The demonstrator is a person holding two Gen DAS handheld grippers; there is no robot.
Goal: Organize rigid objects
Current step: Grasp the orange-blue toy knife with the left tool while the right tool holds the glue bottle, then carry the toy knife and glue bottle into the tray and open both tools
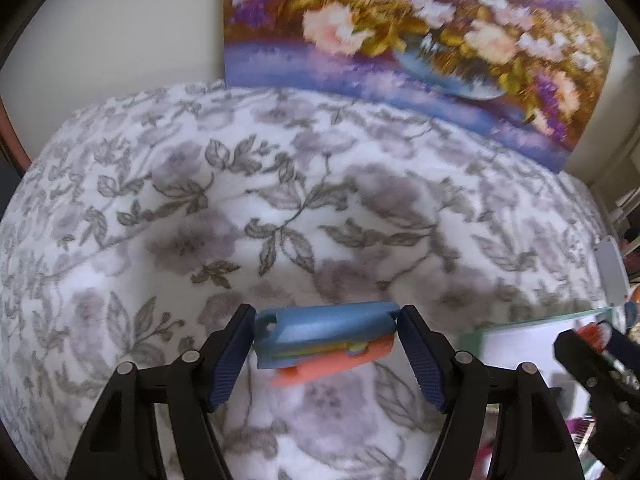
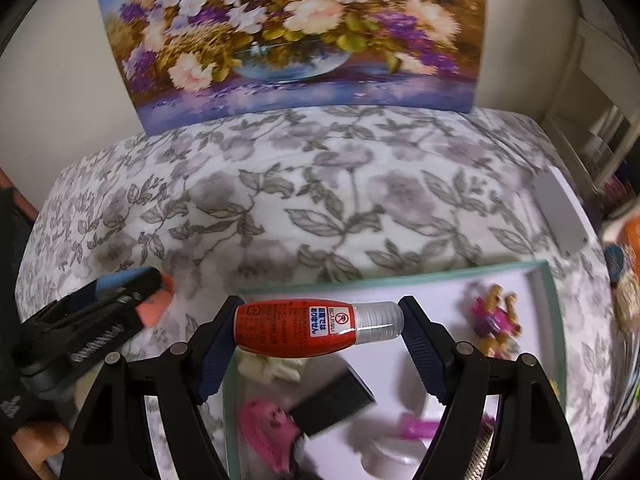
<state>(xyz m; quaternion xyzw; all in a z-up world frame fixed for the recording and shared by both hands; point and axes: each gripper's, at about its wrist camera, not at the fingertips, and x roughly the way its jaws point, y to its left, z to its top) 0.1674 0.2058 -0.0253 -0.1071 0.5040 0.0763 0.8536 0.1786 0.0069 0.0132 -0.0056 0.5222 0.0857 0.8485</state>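
**Both tongs clamped on small items above the floral bed**

Over the bed (image 1: 280, 200), the left tongs (image 1: 326, 344) are closed on a blue and orange case (image 1: 324, 340). The right tongs (image 2: 320, 326) grip a red bottle (image 2: 296, 326) crosswise, above the green-rimmed tray (image 2: 554, 304) holding small toys.

The left gripper (image 1: 326, 344) clamped a blue-and-orange case (image 1: 324, 340) above the floral cloth (image 1: 280, 208); a flower painting (image 1: 420, 40) stood behind.

Floral bedspread (image 2: 320, 200) ahead open; painting (image 2: 304, 36) blocks far edge; tray (image 2: 554, 300) crowded.
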